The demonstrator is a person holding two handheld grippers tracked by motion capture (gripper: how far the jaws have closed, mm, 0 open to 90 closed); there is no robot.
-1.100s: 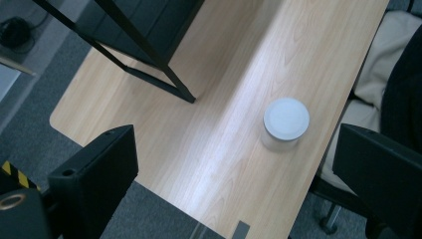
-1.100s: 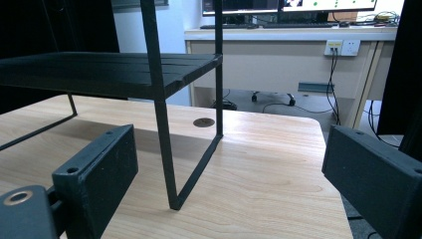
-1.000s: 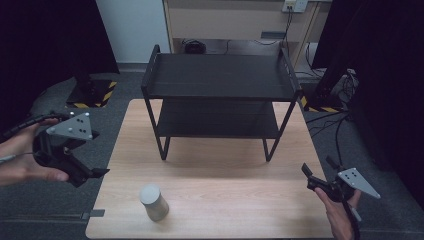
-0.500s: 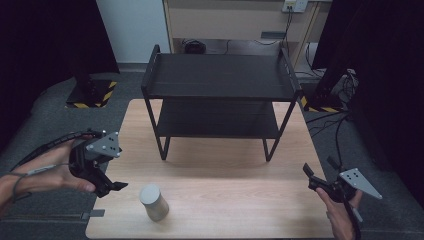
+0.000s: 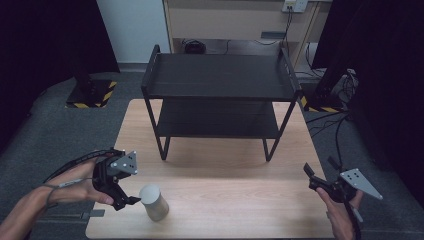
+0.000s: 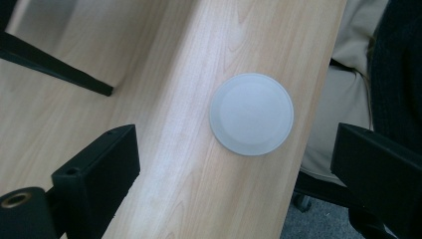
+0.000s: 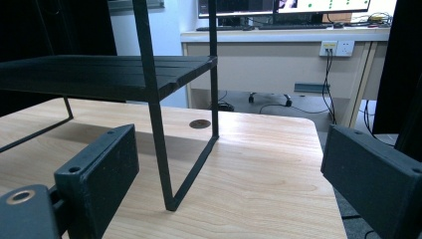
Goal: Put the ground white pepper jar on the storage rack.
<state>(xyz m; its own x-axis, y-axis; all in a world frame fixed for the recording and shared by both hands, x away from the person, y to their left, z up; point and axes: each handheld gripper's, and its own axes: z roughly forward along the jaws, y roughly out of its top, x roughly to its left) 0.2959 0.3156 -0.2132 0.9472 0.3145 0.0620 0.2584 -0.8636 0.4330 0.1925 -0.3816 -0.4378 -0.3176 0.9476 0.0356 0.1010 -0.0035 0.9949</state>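
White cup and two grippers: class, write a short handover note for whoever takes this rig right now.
Left gripper: open, beside the white cup, jaws on either side of it in the left gripper view, not gripping.
Right gripper: open, empty, at the table's right front edge, facing the black shelf rack.
Cup stands upright near the front edge of the table; both rack shelves look bare.
Done: approach to the cup.
Left: close on the cup, lift it, probably place it on the rack.
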